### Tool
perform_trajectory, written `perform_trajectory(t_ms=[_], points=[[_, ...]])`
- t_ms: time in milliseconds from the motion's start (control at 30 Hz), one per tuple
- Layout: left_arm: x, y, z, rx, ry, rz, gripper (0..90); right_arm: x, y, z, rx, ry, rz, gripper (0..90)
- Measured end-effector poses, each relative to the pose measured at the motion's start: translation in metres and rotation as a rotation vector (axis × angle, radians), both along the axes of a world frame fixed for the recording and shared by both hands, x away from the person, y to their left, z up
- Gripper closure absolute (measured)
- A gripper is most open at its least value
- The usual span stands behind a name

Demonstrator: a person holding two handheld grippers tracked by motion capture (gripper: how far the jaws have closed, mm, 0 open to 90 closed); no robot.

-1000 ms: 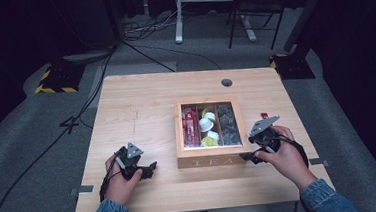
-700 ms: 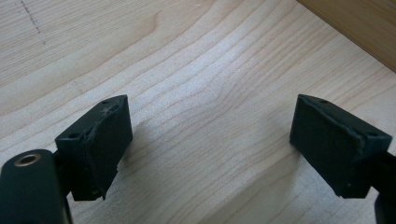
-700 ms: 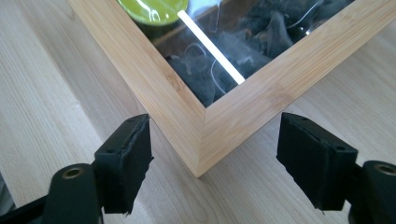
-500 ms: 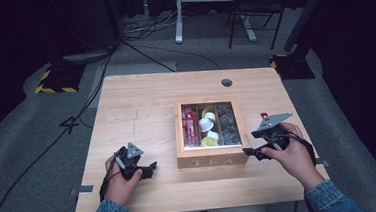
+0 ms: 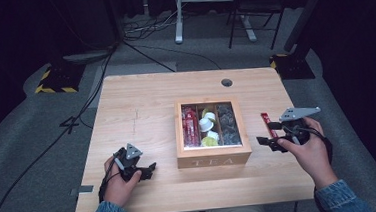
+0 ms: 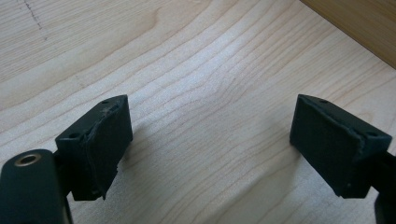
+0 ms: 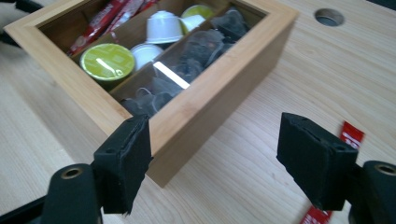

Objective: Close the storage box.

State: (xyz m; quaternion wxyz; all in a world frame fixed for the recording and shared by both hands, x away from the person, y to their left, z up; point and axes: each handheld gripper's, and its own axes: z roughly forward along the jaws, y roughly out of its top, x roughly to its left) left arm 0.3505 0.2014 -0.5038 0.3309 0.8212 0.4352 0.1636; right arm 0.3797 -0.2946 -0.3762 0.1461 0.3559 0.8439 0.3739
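A wooden tea box [image 5: 214, 160] marked TEA sits mid-table with a glass lid. Its compartments hold red sachets [image 5: 190, 126], capsules [image 5: 208, 124] and dark tea bags [image 5: 227, 125]. Right of the box my right gripper [image 5: 268, 134] stands open and empty. A red sachet [image 5: 266, 121] lies flat on the table by its far jaw. In the right gripper view the open gripper [image 7: 219, 151] faces the box corner [image 7: 205, 116], and the sachet [image 7: 351, 133] shows behind the right-hand jaw. My left gripper [image 5: 149, 170] rests open left of the box, over bare wood [image 6: 210, 149].
The table [image 5: 141, 109] has a round cable hole [image 5: 227, 82] at the back right. Bare wood spreads left of and behind the box. Cables and stand legs lie on the floor beyond the far edge. The box edge [image 6: 355, 28] shows at the top right of the left gripper view.
My right hand has drifted a little to the right, away from the box wall, and the red sachet now shows on the table by its jaws. The left hand has stayed put.
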Motion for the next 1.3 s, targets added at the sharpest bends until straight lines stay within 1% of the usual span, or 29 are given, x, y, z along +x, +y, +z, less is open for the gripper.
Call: perform_trajectory(t_ms=[67,100,133,167,233,300,333,367,600,733,767,800,833,867,900,933,967,1000,1067,1100,1200,1267,1300], points=[[-0.001,0.0,0.0,0.0,0.0,0.004,13.4,-0.001,-0.006,0.001,0.008,-0.002,-0.023,26.4],[-0.001,0.0,0.0,0.0,0.0,0.004,13.4,-0.001,-0.006,0.001,0.008,-0.002,-0.023,26.4],[-0.001,0.0,0.0,0.0,0.001,0.004,13.4,-0.002,-0.013,0.002,0.019,-0.014,-0.046,26.4],[-0.001,0.0,0.0,0.0,0.001,0.004,13.4,-0.003,-0.017,0.001,0.021,-0.018,-0.053,26.5],[-0.001,0.0,0.0,-0.002,0.003,0.004,13.4,-0.005,-0.022,0.0,0.028,-0.012,-0.069,26.9],[0.0,0.0,0.0,0.001,0.003,0.001,13.3,-0.006,-0.03,-0.002,0.031,0.008,-0.096,26.9],[0.0,0.0,0.0,0.001,0.003,0.001,13.3,-0.006,-0.03,-0.002,0.031,0.008,-0.096,26.9],[0.0,0.0,0.0,0.0,0.005,0.0,13.2,-0.008,-0.038,-0.004,0.034,0.011,-0.118,26.9],[0.002,-0.001,0.0,-0.001,0.0,0.0,12.6,-0.013,-0.06,-0.014,0.037,0.025,-0.146,26.3],[0.003,-0.001,0.0,-0.004,0.002,0.0,11.9,-0.014,-0.067,-0.02,0.033,0.039,-0.166,26.4],[0.003,-0.001,0.0,0.004,0.003,-0.005,11.7,-0.015,-0.071,-0.027,0.031,0.069,-0.192,26.6],[0.003,-0.001,0.0,0.004,0.003,-0.005,11.7,-0.015,-0.071,-0.027,0.031,0.069,-0.192,26.6],[0.004,-0.001,0.0,0.005,0.002,-0.005,11.7,-0.015,-0.075,-0.034,0.037,0.088,-0.205,26.4],[0.004,-0.001,0.0,0.005,0.002,-0.005,11.6,-0.015,-0.075,-0.034,0.037,0.088,-0.205,26.4],[0.004,-0.001,0.0,0.005,0.002,-0.005,11.7,-0.015,-0.078,-0.041,0.04,0.102,-0.214,26.3],[0.004,-0.001,0.0,0.005,0.002,-0.005,11.7,-0.015,-0.078,-0.041,0.04,0.102,-0.214,26.3],[0.004,-0.001,0.0,0.005,0.002,-0.005,11.7,-0.015,-0.08,-0.045,0.042,0.098,-0.215,26.3],[0.004,-0.001,0.0,0.005,0.002,-0.005,11.6,-0.015,-0.084,-0.051,0.047,0.106,-0.22,26.0],[0.004,-0.001,0.0,0.005,0.002,-0.005,11.7,-0.015,-0.085,-0.053,0.05,0.108,-0.221,26.0],[0.004,-0.001,0.0,0.004,0.002,-0.004,11.7,-0.014,-0.089,-0.061,0.053,0.116,-0.221,26.0],[0.004,-0.001,0.0,0.006,0.004,-0.005,11.7,-0.014,-0.093,-0.07,0.055,0.126,-0.227,26.0],[0.004,-0.001,0.0,0.004,0.002,-0.004,11.6,-0.014,-0.094,-0.072,0.056,0.129,-0.226,26.0],[0.004,-0.001,0.0,0.005,0.002,-0.005,11.7,-0.014,-0.096,-0.079,0.061,0.141,-0.227,26.0]])
